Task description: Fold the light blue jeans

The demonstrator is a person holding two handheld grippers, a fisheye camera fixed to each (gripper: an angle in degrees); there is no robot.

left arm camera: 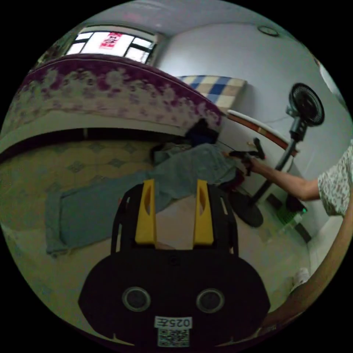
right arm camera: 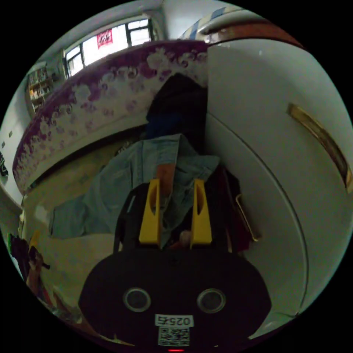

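Jeans: we see the light blue jeans [left arm camera: 121, 198] lying on a pale patterned mat [left arm camera: 73, 165] on the floor, legs stretched out one way, the waist end bunched up by a white cabinet [right arm camera: 264, 154].
Left gripper: our left gripper [left arm camera: 173, 184] hangs above the jeans with its yellow jaws wide apart and nothing between them.
Right gripper: in the right gripper view our right gripper [right arm camera: 175, 184] sits over the crumpled waist end; cloth lies between the jaws, which look parted, and we cannot tell whether they press on it. In the left gripper view the same tool [left arm camera: 245, 154] shows at the end of the outstretched arm [left arm camera: 286, 180], at that end of the jeans.
Step in hand: we judge this to be the taking of the waist end, ahead of a first fold.
Doing it well: we should catch the waistband itself, not a loose fold, and bring the left gripper down to a matching corner so the cloth lifts evenly.
In the way: a dark garment [right arm camera: 176, 110] is heaped just behind the waist, touching or overlapping it, and could be pinched along with the denim.
Around: a purple flowered mattress [left arm camera: 110, 88] stands on edge behind the mat; a standing fan [left arm camera: 305, 106] rises beside the cabinet, its round base near the jeans.
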